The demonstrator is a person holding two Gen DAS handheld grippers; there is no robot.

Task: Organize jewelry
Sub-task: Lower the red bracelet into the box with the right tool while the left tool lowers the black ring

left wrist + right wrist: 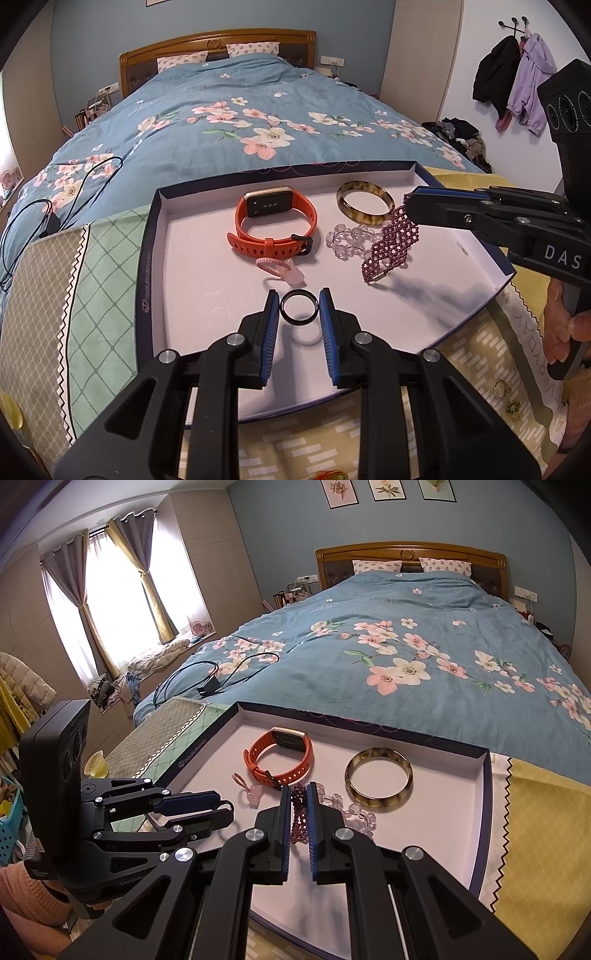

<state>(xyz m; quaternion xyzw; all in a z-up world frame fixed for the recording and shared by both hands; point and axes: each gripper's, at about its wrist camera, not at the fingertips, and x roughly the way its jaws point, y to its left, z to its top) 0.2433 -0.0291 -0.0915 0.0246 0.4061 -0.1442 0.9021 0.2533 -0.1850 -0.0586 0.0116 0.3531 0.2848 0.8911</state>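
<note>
A shallow white tray with a dark rim lies at the foot of the bed. My left gripper is shut on a black ring, held just above the tray's near part. My right gripper is shut on a purple beaded bracelet, which hangs from its fingertips with its clasp end touching the tray floor. In the tray lie an orange smartwatch, a tortoiseshell bangle, a clear bead bracelet and a pink cord charm.
A gold ring and a green piece rest on the patterned cloth right of the tray. A black cable lies on the blue floral duvet to the left. Clothes hang on wall hooks at far right.
</note>
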